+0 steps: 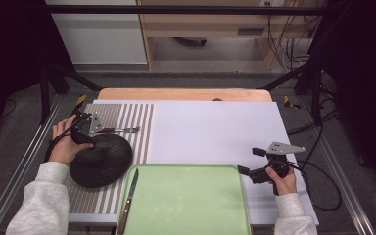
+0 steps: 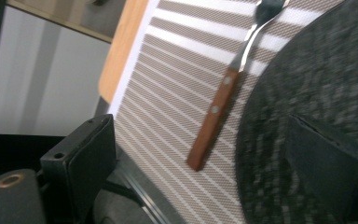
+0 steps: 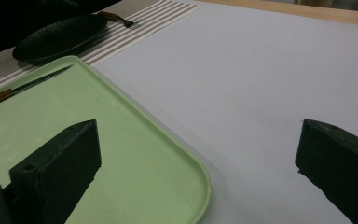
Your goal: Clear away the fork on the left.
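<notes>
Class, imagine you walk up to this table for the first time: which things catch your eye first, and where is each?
The big green tray at the near edge stands out, with a knife lying over its left rim. To its left a black plate sits on a striped mat, a fork beyond it. The left gripper is open at the plate's far-left rim; the right gripper is open above the white sheet, right of the tray.

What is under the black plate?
The black plate lies on a striped mat, beside the fork. The open left gripper is at its rim. Whatever lies directly beneath the plate is covered.
</notes>
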Motion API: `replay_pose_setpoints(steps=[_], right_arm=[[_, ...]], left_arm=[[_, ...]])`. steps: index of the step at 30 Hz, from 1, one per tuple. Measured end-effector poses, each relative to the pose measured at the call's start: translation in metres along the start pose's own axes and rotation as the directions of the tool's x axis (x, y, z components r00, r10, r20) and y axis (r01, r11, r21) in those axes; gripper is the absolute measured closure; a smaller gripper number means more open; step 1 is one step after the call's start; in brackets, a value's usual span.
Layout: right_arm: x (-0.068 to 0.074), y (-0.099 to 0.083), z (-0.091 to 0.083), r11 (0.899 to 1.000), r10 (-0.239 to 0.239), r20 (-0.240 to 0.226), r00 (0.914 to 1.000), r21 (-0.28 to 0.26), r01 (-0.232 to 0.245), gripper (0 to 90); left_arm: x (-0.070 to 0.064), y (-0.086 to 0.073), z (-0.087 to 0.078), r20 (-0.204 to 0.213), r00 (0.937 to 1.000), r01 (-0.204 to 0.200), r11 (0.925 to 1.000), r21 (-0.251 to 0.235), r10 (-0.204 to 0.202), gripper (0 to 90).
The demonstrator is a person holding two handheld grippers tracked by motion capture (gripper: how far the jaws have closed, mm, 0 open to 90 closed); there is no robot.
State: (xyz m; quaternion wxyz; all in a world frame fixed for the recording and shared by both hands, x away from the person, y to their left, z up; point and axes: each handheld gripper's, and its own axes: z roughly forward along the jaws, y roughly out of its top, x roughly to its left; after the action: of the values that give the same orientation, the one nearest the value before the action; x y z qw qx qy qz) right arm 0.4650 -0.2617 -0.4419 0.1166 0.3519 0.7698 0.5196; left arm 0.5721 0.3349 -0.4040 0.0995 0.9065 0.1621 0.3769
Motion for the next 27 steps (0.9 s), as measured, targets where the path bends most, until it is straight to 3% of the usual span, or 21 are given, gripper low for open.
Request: replay_pose_setpoints(steps=[9, 17, 27], right_arm=[[0.000, 0.000, 0.000, 1.000, 0.000, 0.001, 1.0000, 0.003, 0.000, 0.6], [0.000, 0.000, 0.000, 1.000, 0.000, 0.003, 1.0000, 0.006, 0.000, 0.6], [0.000, 0.000, 0.000, 1.000, -0.002, 0.004, 1.0000, 0.005, 0.002, 0.6]], left_arm=[[0.011, -0.009, 0.013, -0.024, 0.9997, -0.006, 0.9998, 0.021, 0.006, 10.1], [0.015, -0.013, 0.026, -0.034, 0.9966, -0.075, 0.9969, 0.024, 0.076, 12.8], [0.014, -0.017, 0.043, 0.032, 0.9911, -0.131, 0.9893, 0.064, 0.129, 22.2]])
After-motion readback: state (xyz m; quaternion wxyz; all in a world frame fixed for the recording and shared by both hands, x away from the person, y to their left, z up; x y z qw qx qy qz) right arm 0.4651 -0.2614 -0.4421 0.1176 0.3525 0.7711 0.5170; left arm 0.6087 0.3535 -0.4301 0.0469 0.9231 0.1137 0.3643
